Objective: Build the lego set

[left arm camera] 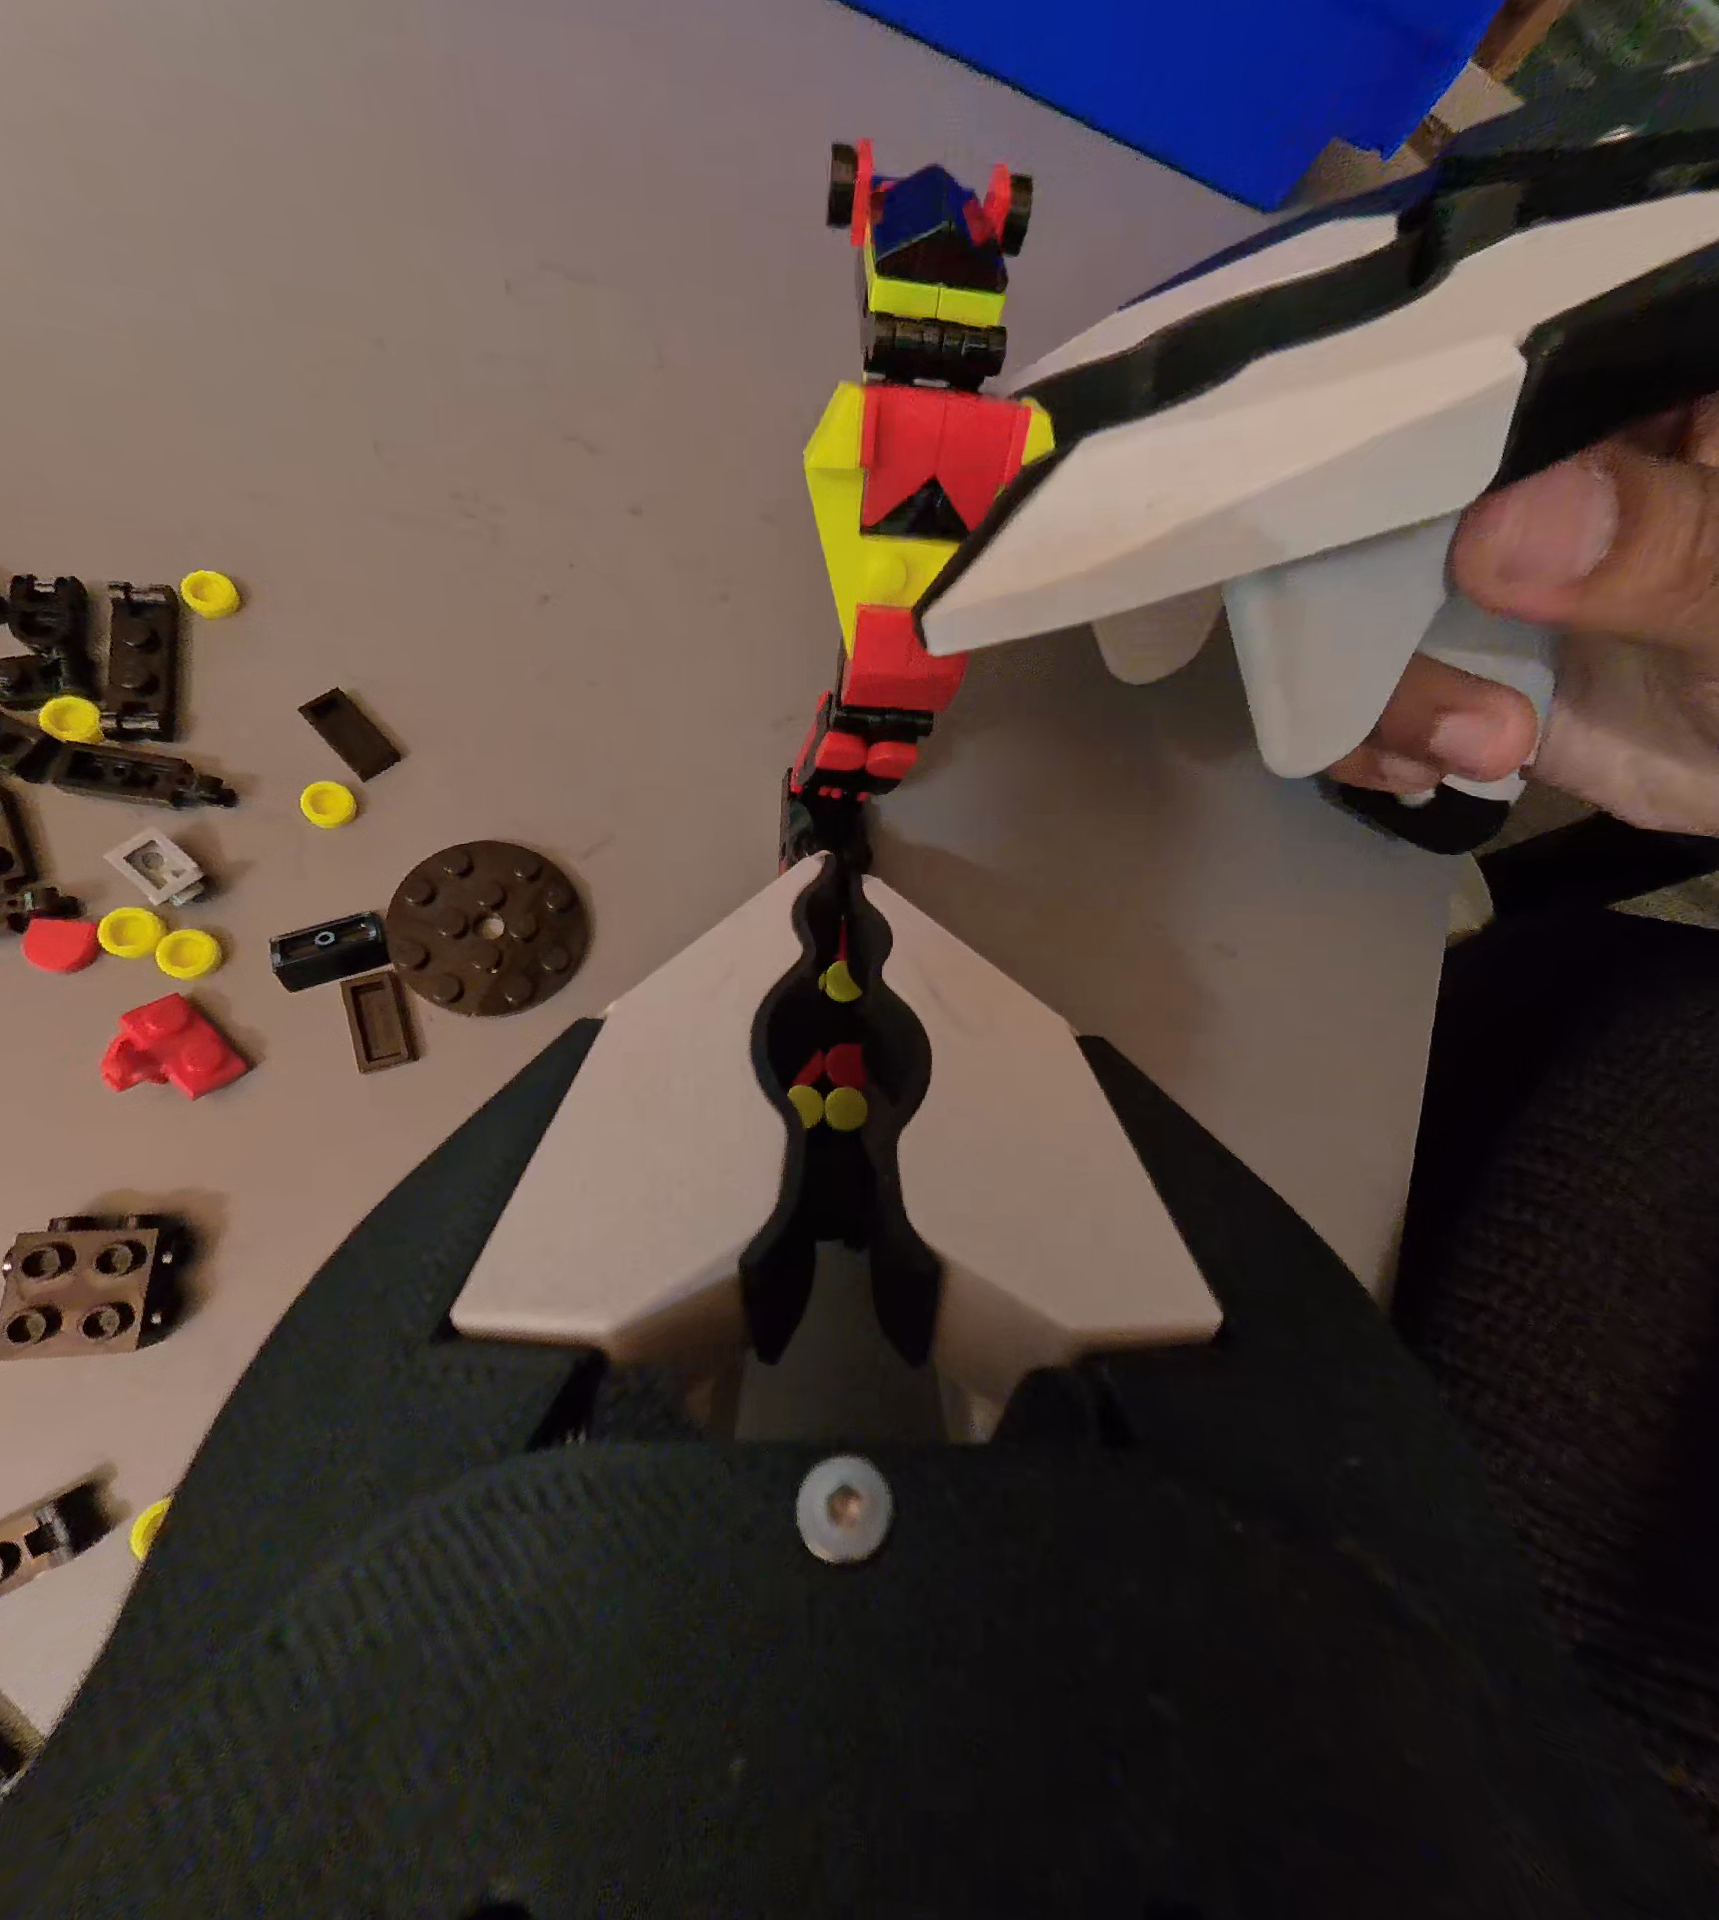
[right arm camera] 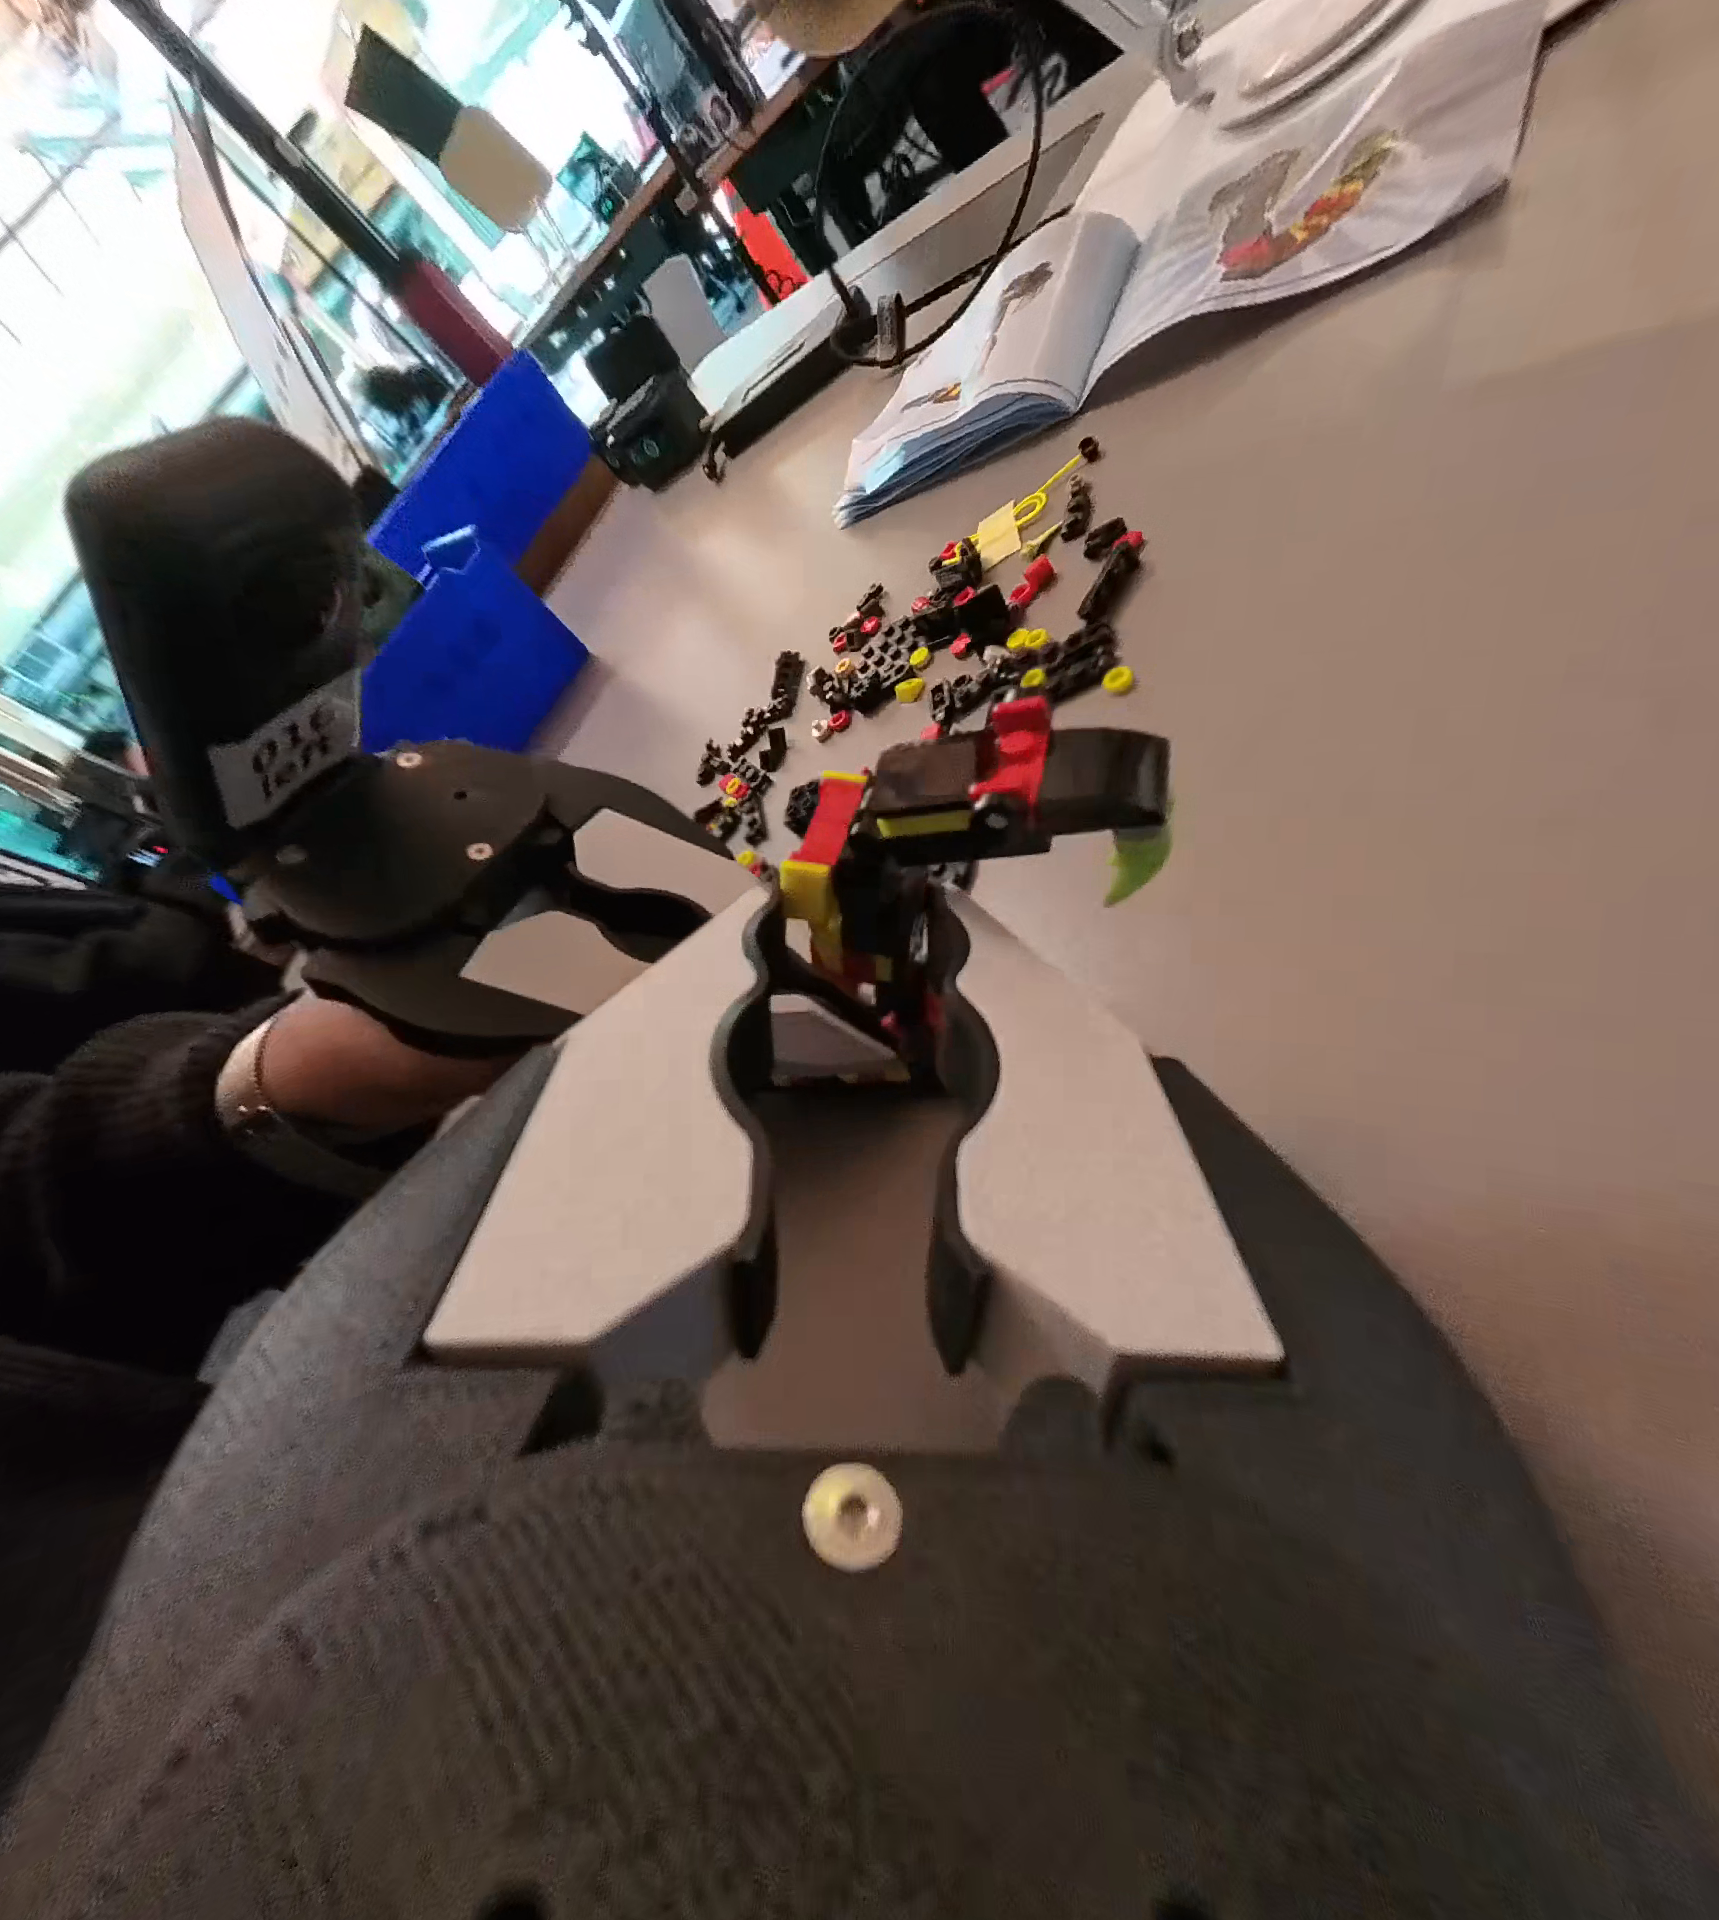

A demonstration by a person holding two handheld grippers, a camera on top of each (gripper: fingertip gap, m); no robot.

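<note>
A long red, yellow and black lego model [left arm camera: 912, 457] is held off the grey table [left arm camera: 419, 312] by both grippers. My left gripper [left arm camera: 839, 873] is shut on its thin black and red tail end. My right gripper [left arm camera: 969, 511] comes in from the right, held by a hand [left arm camera: 1665, 644], and its jaws close on the model's yellow and red middle. In the right wrist view my right gripper [right arm camera: 860, 920] clasps the model [right arm camera: 938, 821], which carries a clear green piece [right arm camera: 1141, 862]. The left gripper [right arm camera: 522, 883] shows to the left of it.
Loose pieces lie on the table at left: a round brown plate [left arm camera: 488, 928], yellow round studs [left arm camera: 327, 802], a red piece [left arm camera: 174, 1044], a brown brick [left arm camera: 86, 1288]. A blue bin [left arm camera: 1198, 83] stands beyond. An open instruction booklet [right arm camera: 1094, 332] lies past the pile of pieces [right arm camera: 990, 644]. My right fingertips sit around 6 centimetres from my left ones.
</note>
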